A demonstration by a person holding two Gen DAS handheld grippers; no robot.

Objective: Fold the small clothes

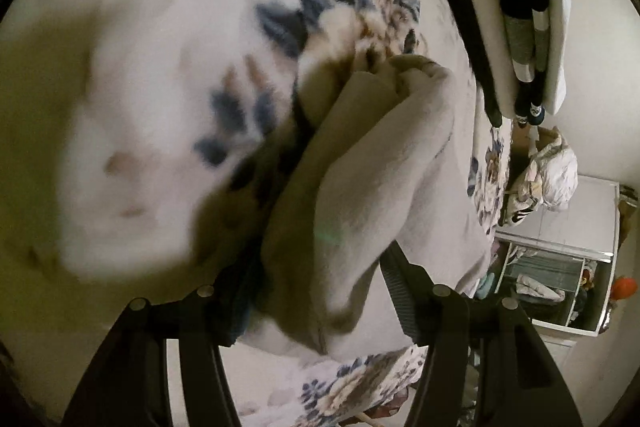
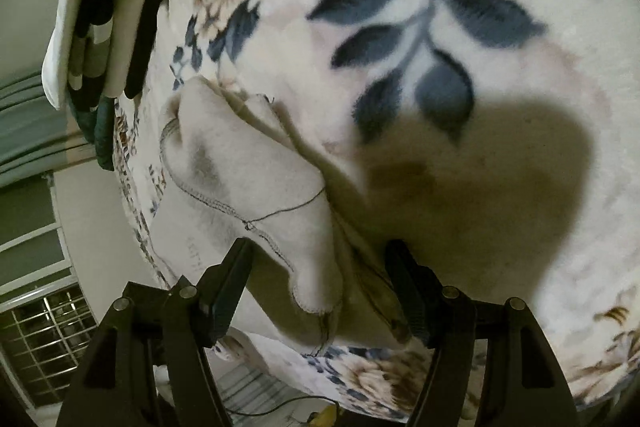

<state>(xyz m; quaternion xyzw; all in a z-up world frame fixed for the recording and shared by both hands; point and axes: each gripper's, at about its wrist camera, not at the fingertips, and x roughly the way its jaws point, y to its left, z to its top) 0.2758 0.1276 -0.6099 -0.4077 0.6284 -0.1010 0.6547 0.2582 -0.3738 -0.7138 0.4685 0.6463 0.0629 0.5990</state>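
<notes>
**Left wrist view: cream garment between both tongs on the floral blanket**

Left wrist view showed your left tongs (image 1: 316,303) with the cream garment (image 1: 372,179) bunched between spread jaws; whether they pinched it, you could not tell. In the right wrist view, your right tongs (image 2: 320,291) stood open around the garment's stitched edge (image 2: 240,211). The garment lay on the floral blanket (image 2: 460,39). A row of folded socks (image 1: 516,23) rested at the blanket's edge, well apart from the tongs.

Both wrist cameras look down close over the blanket (image 1: 168,39) (image 2: 500,155), sharing the sock (image 1: 380,163) (image 2: 256,171) and the far sock row (image 1: 516,27) (image 2: 100,7).
</notes>
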